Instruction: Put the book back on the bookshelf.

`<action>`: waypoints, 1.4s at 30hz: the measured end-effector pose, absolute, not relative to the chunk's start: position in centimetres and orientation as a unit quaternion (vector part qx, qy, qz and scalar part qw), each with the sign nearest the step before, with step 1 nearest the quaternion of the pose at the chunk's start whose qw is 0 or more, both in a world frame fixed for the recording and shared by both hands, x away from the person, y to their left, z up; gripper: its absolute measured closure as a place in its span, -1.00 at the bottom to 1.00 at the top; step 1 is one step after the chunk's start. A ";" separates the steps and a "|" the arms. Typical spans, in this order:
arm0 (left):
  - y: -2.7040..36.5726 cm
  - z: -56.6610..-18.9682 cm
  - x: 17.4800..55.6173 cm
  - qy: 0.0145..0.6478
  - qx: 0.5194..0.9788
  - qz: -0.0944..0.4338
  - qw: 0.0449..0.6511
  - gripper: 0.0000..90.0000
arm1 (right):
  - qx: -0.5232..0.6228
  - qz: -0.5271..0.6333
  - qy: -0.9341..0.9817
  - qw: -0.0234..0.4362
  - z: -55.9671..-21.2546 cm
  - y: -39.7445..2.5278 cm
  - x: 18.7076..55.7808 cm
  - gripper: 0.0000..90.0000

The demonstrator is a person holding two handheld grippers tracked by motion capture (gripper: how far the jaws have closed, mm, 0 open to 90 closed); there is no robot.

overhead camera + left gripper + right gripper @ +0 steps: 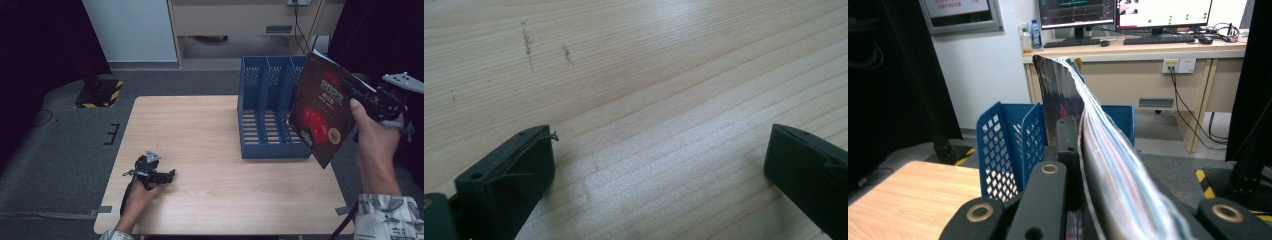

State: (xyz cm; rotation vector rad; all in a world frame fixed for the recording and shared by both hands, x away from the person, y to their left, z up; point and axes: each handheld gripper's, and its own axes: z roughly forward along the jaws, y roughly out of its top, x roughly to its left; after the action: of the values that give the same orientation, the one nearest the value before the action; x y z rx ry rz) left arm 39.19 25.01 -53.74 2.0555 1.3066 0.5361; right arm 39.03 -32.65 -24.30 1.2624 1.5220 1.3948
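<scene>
The right gripper [361, 97] pinches a dark red magazine [322, 112] by its edge and holds it in the air at about three o'clock from the table's middle, just right of the blue file rack [267, 107]. In the right gripper view the magazine [1098, 145] stands on edge between the jaws, with the rack [1008, 150] behind. The left gripper [167, 176] rests on the wooden table [200, 130] at seven o'clock, jaws spread wide, holding nothing.
</scene>
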 end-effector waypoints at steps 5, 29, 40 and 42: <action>25.0 -53.7 39.2 0.497 0.781 0.204 0.318 -1.00 | 0.492 0.533 0.588 0.359 -24.2 -32.6 39.4 0.94; 24.9 -53.7 39.2 0.498 0.781 0.205 0.317 -1.00 | 0.517 0.502 0.568 0.398 -26.0 -32.5 44.2 0.94; 24.9 -53.7 39.2 0.498 0.781 0.205 0.318 -1.00 | 0.525 0.501 0.556 0.404 -26.4 -32.4 45.8 0.94; 24.9 -53.7 39.2 0.498 0.781 0.205 0.318 -1.00 | 0.528 0.500 0.555 0.404 -26.6 -32.3 46.3 0.94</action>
State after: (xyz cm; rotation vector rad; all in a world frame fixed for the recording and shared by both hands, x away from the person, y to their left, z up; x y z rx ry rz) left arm 39.16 24.94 -53.74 2.0540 1.3098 0.5401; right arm 46.32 -32.31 -26.63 1.3339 1.4013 1.2632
